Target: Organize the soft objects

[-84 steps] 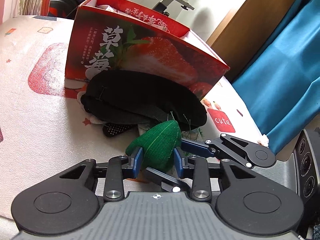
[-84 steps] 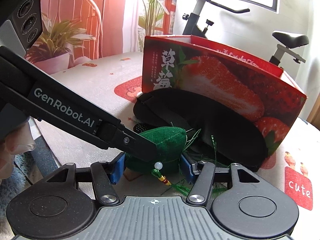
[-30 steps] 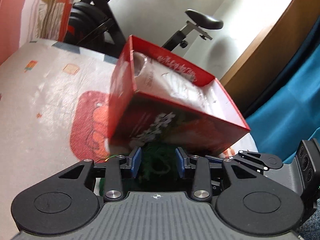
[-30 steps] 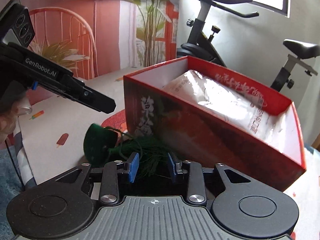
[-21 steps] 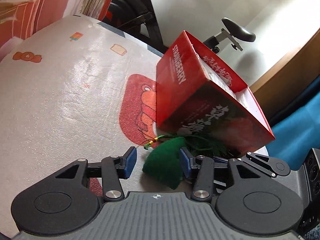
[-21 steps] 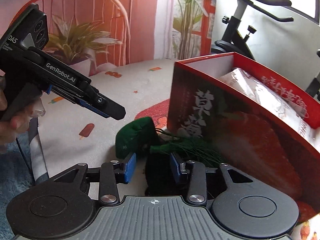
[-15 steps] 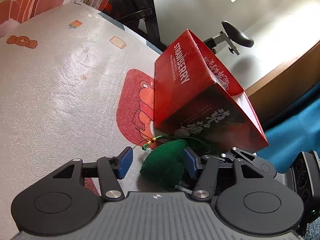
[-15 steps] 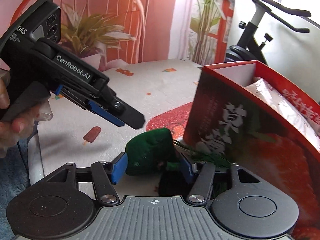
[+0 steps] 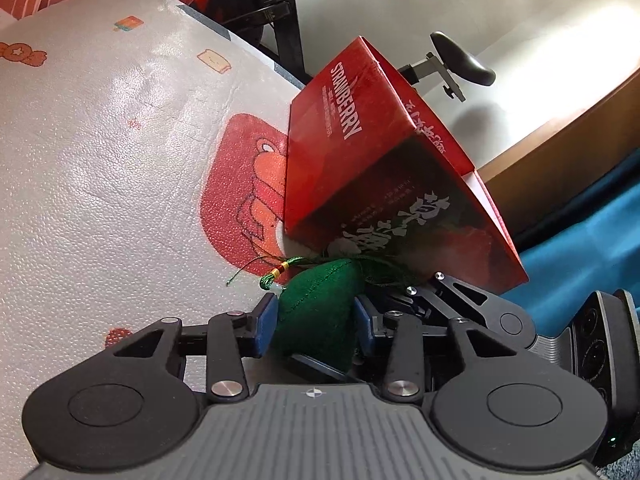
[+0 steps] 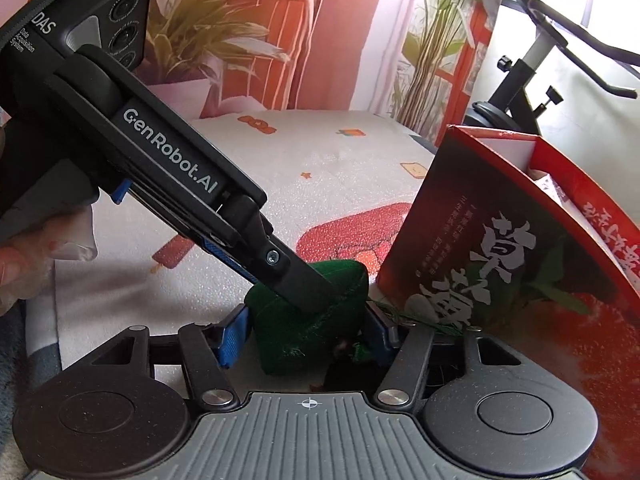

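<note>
A green stuffed pouch (image 9: 316, 316) with a tassel cord (image 9: 280, 270) lies on the mat by the near corner of the red strawberry box (image 9: 360, 152). My left gripper (image 9: 314, 320) is closing, and its blue pads touch both sides of the pouch. In the right wrist view the same pouch (image 10: 304, 332) fills the gap of my right gripper (image 10: 306, 338), which is also closing with both pads against it. A left gripper finger (image 10: 300, 284) lies across the top of the pouch. The right gripper's fingers (image 9: 424, 292) reach in from the right.
The white padded mat (image 9: 100, 160) with cartoon prints stretches away to the left. The red box (image 10: 500, 260) stands close on the right, with a plastic bag inside. Behind it is an exercise bike (image 9: 460, 60). A blue cloth (image 9: 580, 248) hangs at right. A person's hand (image 10: 16, 264) holds the left gripper.
Both grippers dropped from box height to the mat and swung left of the box's corner. Their jaws widened around the pouch, then closed in on it.
</note>
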